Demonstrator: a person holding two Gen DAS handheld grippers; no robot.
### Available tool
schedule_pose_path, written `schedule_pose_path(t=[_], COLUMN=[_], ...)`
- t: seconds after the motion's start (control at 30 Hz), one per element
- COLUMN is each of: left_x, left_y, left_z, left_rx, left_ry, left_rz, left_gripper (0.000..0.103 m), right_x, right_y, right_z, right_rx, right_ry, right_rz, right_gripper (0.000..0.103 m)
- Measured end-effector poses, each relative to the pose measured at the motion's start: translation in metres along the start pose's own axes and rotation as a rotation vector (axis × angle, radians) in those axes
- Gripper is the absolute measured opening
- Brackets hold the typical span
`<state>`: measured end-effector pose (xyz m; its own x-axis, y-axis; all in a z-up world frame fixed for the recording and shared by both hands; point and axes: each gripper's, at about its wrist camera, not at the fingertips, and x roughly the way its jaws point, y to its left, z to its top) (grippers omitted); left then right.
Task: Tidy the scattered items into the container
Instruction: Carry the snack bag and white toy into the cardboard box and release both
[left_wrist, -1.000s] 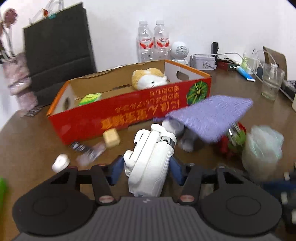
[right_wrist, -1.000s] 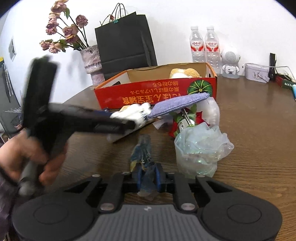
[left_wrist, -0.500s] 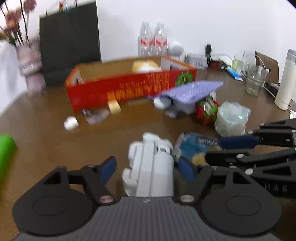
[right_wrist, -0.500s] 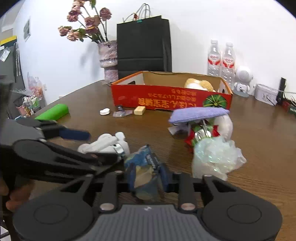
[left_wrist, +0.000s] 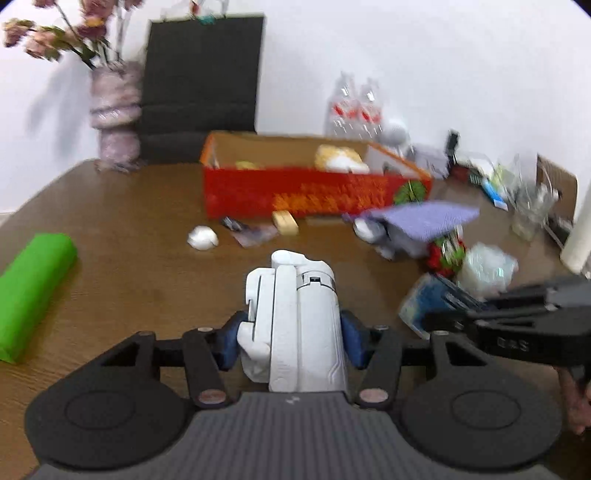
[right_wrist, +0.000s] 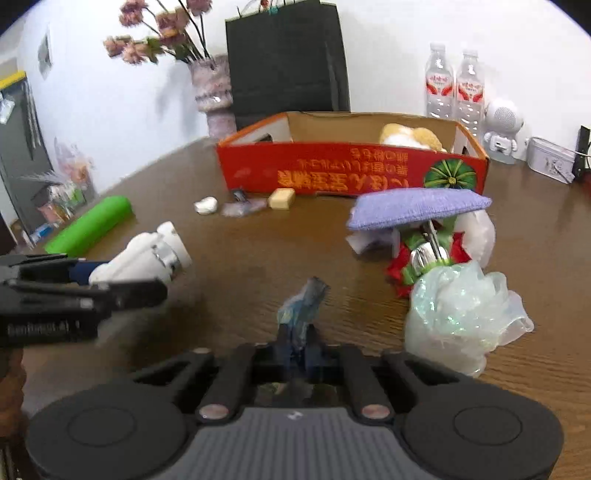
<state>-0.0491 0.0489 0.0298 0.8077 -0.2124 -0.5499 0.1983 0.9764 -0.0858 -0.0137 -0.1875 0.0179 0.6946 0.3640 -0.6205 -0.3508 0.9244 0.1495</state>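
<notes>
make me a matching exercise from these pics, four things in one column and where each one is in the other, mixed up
Things:
1. white gadget
2. blue wrapper
3. plush toy
4. purple cloth

Places:
a. inside the red box
b. held in the right tool
c. draped over the clutter in front of the box
d. held in the left tool

Pairs: 1-d, 2-b, 3-a, 4-c
</notes>
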Motion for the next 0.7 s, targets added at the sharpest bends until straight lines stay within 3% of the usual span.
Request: schedule_pose_path(t=[0.1,0.2,0.37,0.43,0.53,0.63,0.7], left_x=[-0.018,-0.023,0.004,0.038,0.108,0.187,0.230], left_y=[0.013,0.021,0.015,0.010,-0.002,-0.014,-0.026], left_z=[0.025,0.065,0.158,0.190,0.217,0.218,0.209], left_rx=[-0.038,-0.061,-0.073,-0.109,-0.154,-0.189,-0.159], left_ry=[-0.074,-0.120,-0.147,-0.123,-0.039,0.084,0.154], left_rz=[-0.030,-0.096,-0.157,-0.156,-0.127,-0.063,-0.021], left_gripper=[0.055,0.055,0.055,0.055,0.055,0.055,0.055], right_x=[-0.053,-0.102,-0.134,-0.116,-0.051,0.034,0.080], right_y=[-0.005,-0.023,-0.057,-0.076,-0.109,-0.136,-0.140], right_z=[0.018,0.048,0.129,0.170,0.223,0.242,0.240], right_rx=[0.081,0.153,0.189,0.210,0.266,0.333,0.311], right_ry=[-0.160,-0.303,-0.398,-0.374,-0.255,-0.077,0.012], right_rz=[0.068,0.072,0.061,0.039,-0.049,-0.126,-0.177], right_gripper=[0.005,0.005,0.006,0.006,0.006,0.006,0.006])
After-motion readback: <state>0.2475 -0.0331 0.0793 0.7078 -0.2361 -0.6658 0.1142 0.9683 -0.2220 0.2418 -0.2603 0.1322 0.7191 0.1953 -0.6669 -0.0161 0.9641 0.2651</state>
